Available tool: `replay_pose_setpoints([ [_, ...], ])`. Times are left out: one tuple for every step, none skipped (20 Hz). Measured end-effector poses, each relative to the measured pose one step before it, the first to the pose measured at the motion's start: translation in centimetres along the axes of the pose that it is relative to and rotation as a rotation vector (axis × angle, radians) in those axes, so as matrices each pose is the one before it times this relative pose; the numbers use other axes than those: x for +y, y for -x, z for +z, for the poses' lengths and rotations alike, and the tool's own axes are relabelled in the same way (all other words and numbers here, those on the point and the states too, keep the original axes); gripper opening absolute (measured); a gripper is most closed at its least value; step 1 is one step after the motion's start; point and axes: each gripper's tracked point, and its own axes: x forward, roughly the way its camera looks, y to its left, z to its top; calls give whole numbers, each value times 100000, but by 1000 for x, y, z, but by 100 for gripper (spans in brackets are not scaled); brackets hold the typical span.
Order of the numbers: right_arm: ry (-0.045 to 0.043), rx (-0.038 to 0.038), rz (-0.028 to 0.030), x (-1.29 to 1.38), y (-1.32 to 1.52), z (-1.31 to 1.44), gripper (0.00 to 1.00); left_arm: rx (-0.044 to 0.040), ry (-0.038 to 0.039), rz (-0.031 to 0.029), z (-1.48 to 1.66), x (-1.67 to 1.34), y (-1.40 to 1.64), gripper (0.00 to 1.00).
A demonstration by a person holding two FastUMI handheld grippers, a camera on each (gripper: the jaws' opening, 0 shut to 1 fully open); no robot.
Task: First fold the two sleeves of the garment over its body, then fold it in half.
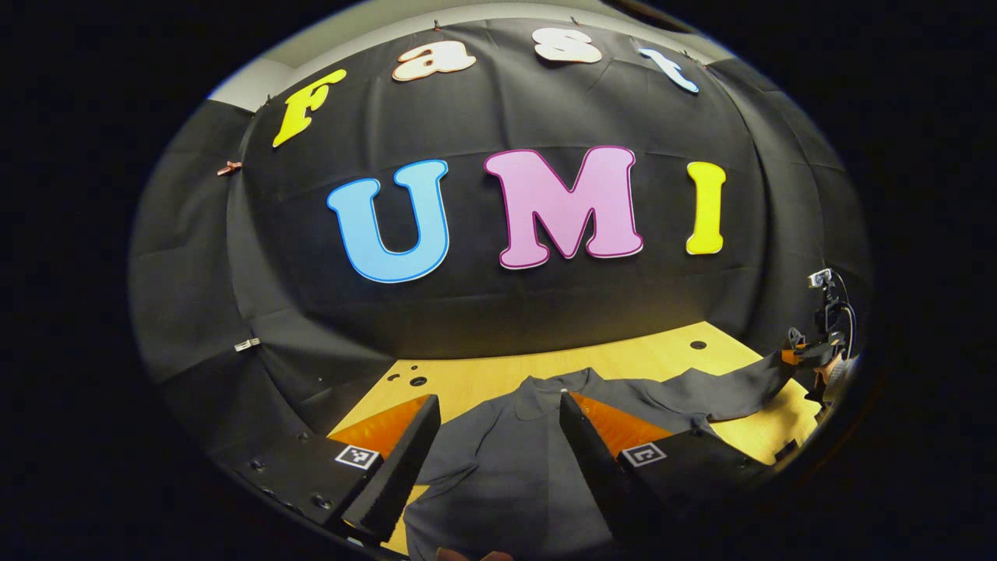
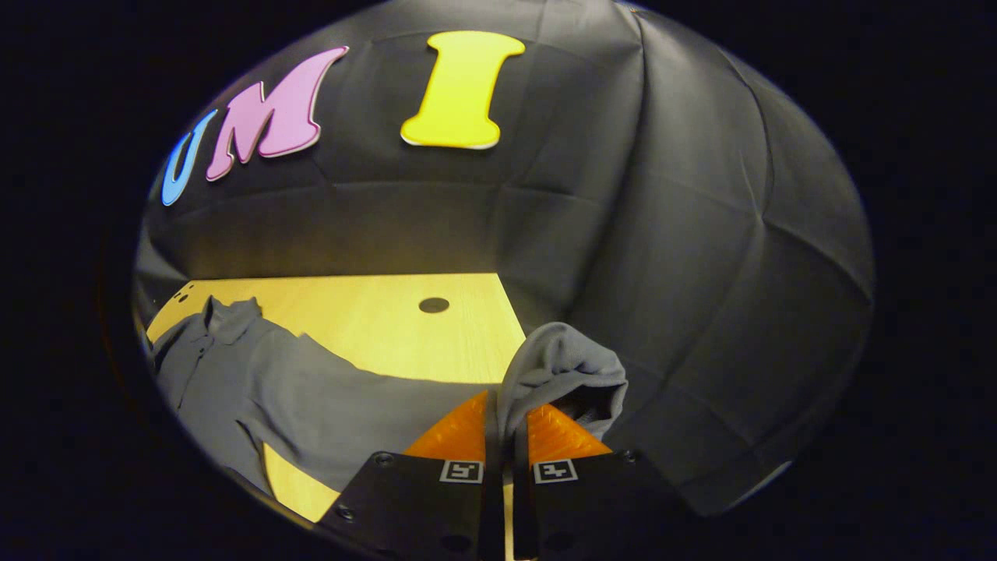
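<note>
A dark grey long-sleeved shirt [image 1: 506,475] with a collar lies flat on the wooden table [image 1: 483,378]. My left gripper [image 1: 498,401] hovers open over the shirt's chest, its fingers apart on either side of the collar. One sleeve [image 1: 724,389] stretches out to the right, where my right gripper [image 1: 814,354] holds its end. In the right gripper view, the right gripper [image 2: 505,413] is shut on the sleeve cuff [image 2: 561,366], which bunches up above the fingers. The shirt's body [image 2: 234,374] lies to the left on the table [image 2: 374,319].
The black cloth wall closes in the table at the back and on both sides. Round holes [image 2: 434,305] mark the tabletop behind the shirt, with more near the back left corner [image 1: 418,381]. Bare wood lies between the sleeve and the wall.
</note>
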Motion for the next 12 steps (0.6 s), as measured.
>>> replay_pose_setpoints([
  [171,-1817,629,684,1246,1013,9,-684,461,-947,-98,649,42,97],
  [270,-1850,484,631,1252,1210,9,-866,243,-1019,136,605,76,97],
  [985,-2136,580,566,1574,1343,9,-737,-106,-1015,-50,685,110,97],
  [743,-1801,222,667,1412,1160,8,-646,-571,-1182,-27,683,116,97],
  [-56,-1816,386,1007,1427,1213,8,-1032,-733,-1158,-22,680,253,97],
  [-524,-2414,634,833,1591,1698,8,-1016,-501,-1154,125,734,171,97],
  [-140,-2128,710,1009,1060,1579,9,-714,-139,-1240,-150,627,250,97],
  [473,-2045,948,1338,1087,1522,8,-511,311,-905,-90,720,184,97],
  [803,-2029,1449,1637,698,1030,8,-389,746,-378,-189,842,217,97],
  [852,-1925,2008,2008,500,1296,8,-33,1328,-118,-225,848,181,97],
  [735,-1733,2166,2755,-69,1401,8,298,1597,185,-507,894,287,97],
  [-29,-2014,2872,2439,-86,1337,8,423,1525,685,-255,993,185,97],
])
